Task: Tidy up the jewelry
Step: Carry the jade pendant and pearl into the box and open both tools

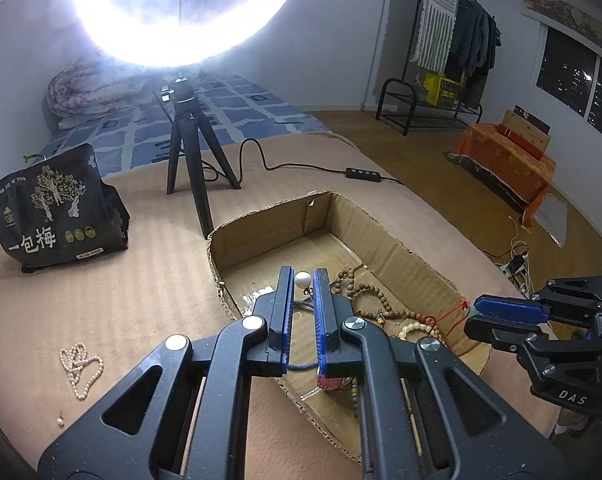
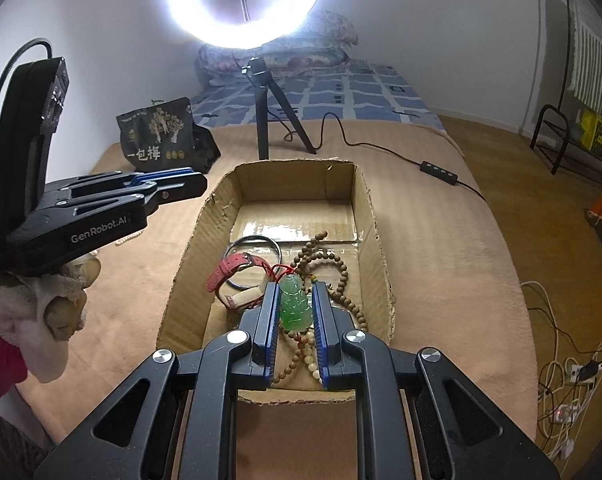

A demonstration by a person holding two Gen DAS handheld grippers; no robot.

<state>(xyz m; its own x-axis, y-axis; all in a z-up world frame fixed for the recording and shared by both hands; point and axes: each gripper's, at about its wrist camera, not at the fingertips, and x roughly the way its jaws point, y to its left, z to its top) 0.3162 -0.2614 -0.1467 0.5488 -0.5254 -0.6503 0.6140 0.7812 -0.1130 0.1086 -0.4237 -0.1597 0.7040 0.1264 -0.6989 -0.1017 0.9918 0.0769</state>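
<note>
An open cardboard box (image 1: 397, 254) (image 2: 365, 200) sits on a tan blanket and holds jewelry. My left gripper (image 1: 303, 276) hovers over its near left corner, shut on a white pearl earring (image 1: 303, 280). My right gripper (image 2: 296, 292) is over the box's near end, shut on a green jade pendant (image 2: 295, 307) on a red cord. Inside lie brown wooden bead strands (image 2: 333, 264) (image 1: 365, 296), a red watch strap (image 2: 231, 268), a dark bangle (image 2: 257, 246) and cream beads (image 1: 415, 326). A pearl necklace (image 1: 81, 368) and a small pearl earring (image 1: 60, 421) lie on the blanket to the left.
A ring light on a black tripod (image 1: 189, 152) (image 2: 277, 116) stands behind the box, its cable and switch (image 1: 363, 174) trailing right. A black snack bag (image 1: 57, 208) (image 2: 161, 136) stands at back left. Wood floor, clothes rack (image 1: 433, 100) and power strips (image 2: 573, 380) lie to the right.
</note>
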